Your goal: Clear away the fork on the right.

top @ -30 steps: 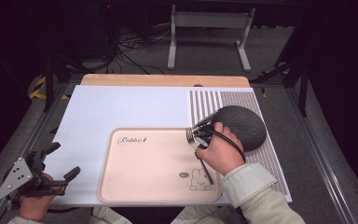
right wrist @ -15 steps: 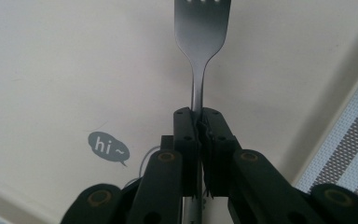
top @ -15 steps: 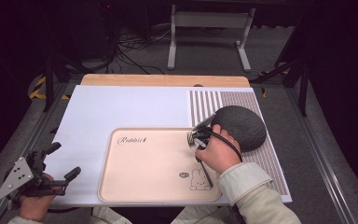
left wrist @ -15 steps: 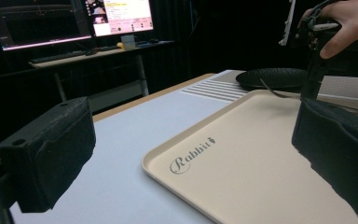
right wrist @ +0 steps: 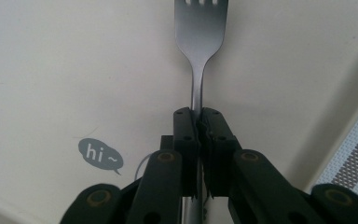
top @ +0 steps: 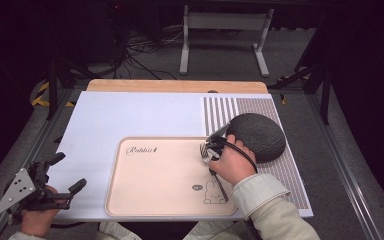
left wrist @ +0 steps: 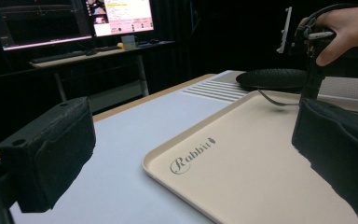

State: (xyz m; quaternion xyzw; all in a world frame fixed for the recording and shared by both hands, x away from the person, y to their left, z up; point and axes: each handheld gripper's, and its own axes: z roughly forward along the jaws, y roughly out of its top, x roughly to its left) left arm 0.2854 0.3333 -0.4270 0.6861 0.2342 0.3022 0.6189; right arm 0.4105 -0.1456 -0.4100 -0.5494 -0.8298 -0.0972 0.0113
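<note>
Since a second ago my right gripper (top: 211,152) has come down a little toward the tray (top: 150,200), with the fork (right wrist: 200,42) still clamped in it; my left gripper (top: 55,187) has not shifted from the near left corner of the table.

In the right gripper view my jaws are pressed tight together on the fork's handle, and the head points away from me over the cream tray, its tines cut off by the top edge. A grey "hi~" bubble (right wrist: 100,156) is printed on the tray just left of the jaws, and a striped mat (right wrist: 354,158) shows at the right edge. From the high view the fork is hard to make out under my right hand (top: 232,165), which sits at the tray's right side, just beside a dark round mat (top: 257,135). That view also shows the rabbit drawing (top: 212,192) near the tray's front right corner and the word "Rabbit" (top: 142,150) at its upper left.

The left gripper view looks low across the tray between my two left jaws, which stand wide apart with nothing between them. Far off, it shows the fork's head hanging just over the tray below my right hand, with the dark mat flat behind it.

The tray lies on a white board (top: 130,115), striped along its right part, on a wooden table (top: 175,86). The room is dark; lit monitors (left wrist: 121,16) stand on a desk (left wrist: 93,53) behind, and a metal stand (top: 220,40) and cables lie on the floor beyond the table.
</note>
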